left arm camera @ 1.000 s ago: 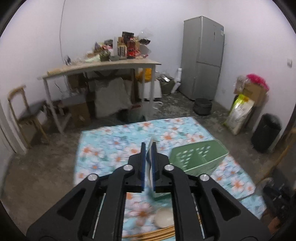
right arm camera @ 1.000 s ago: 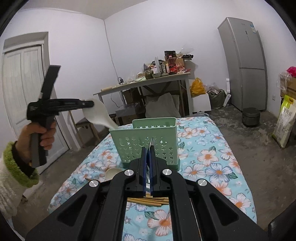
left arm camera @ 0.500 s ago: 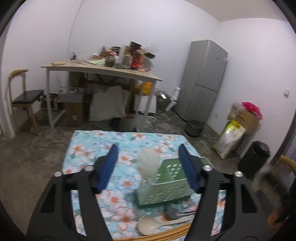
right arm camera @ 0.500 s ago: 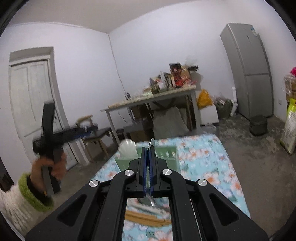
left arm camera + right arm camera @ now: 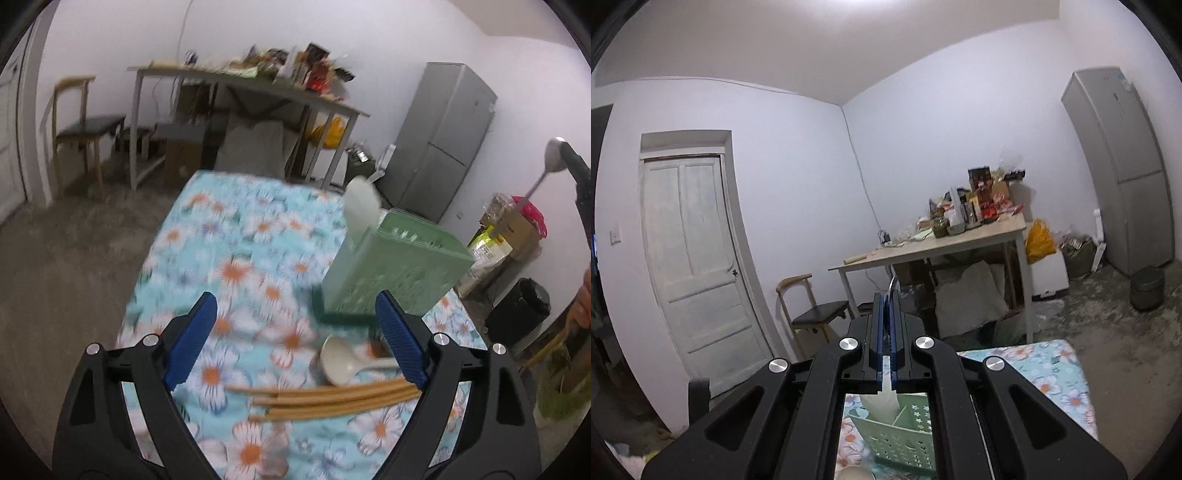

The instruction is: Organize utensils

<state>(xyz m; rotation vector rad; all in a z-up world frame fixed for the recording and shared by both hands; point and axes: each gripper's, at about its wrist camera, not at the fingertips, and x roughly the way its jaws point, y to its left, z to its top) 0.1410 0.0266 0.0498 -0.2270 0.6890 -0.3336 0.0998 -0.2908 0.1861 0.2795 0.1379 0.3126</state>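
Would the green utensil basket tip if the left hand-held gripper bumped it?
Probably fairly easily: the green utensil basket looks like thin perforated plastic, tall for its base. The white spoon standing in one corner adds top weight. The floral cloth beneath may let it slide.

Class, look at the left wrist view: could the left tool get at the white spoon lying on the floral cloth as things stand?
Probably yes. The left tool is open and empty, and the white spoon lies uncovered just ahead between its fingers, beside the chopsticks.

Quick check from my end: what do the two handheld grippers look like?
Both match: the left gripper and right gripper have matte black angular linkage arms with triangular cut-outs, silver round pivot bolts, and textured blue pads lining the fingers. No cables or markings are visible.
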